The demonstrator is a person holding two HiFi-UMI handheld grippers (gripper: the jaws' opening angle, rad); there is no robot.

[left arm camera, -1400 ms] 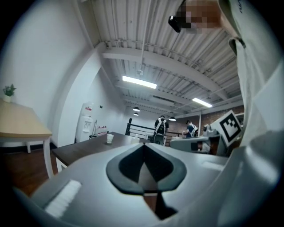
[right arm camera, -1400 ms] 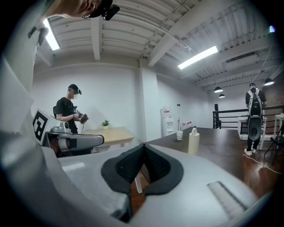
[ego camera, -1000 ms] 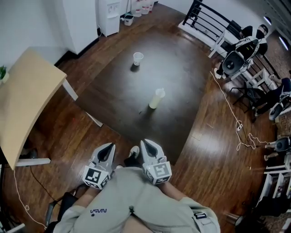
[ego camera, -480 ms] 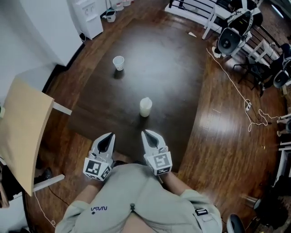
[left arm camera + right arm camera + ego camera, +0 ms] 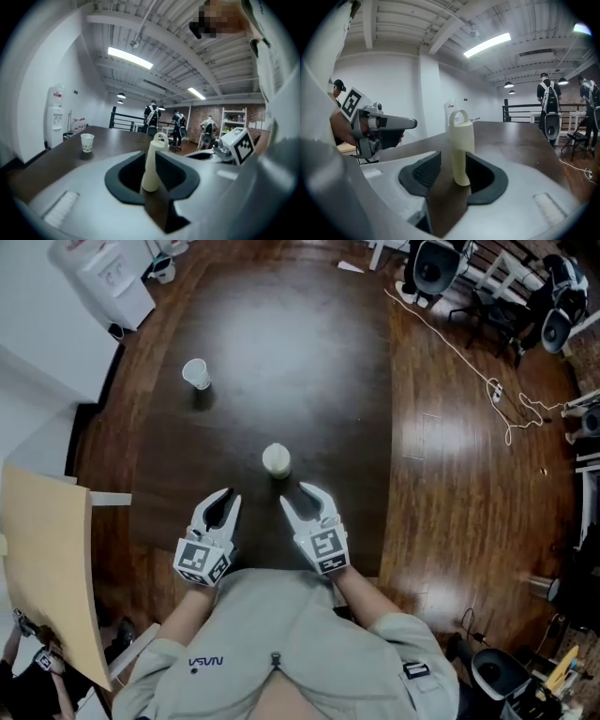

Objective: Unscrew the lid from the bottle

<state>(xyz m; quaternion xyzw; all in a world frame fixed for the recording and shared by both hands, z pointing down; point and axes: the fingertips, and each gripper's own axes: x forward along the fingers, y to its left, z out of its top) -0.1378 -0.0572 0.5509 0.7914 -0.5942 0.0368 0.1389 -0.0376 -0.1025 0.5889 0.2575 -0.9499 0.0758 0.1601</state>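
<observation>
A pale cream bottle (image 5: 276, 460) with a loop-handled lid stands upright on the dark table (image 5: 309, 343), just beyond both grippers. My left gripper (image 5: 221, 499) is near the table's front edge, left of the bottle. Its jaws are opening, a narrow gap showing and nothing between them. My right gripper (image 5: 303, 495) is right of the bottle and slightly nearer to it; its jaws are opening wider and are also empty. The bottle (image 5: 153, 157) stands a little beyond the left gripper (image 5: 154, 183). Likewise the bottle (image 5: 461, 150) stands past the right gripper (image 5: 452, 187), untouched.
A white paper cup (image 5: 195, 373) stands far left on the dark table. A light wooden table (image 5: 47, 559) is to my left, a water dispenser (image 5: 103, 277) at the back left. A white cable (image 5: 469, 362) runs over the floor at right, near chairs (image 5: 441, 263).
My view has moved forward over the table, so the bottle now sits close ahead of the grippers. Both pairs of jaws, shut before, have parted, the right more than the left.
</observation>
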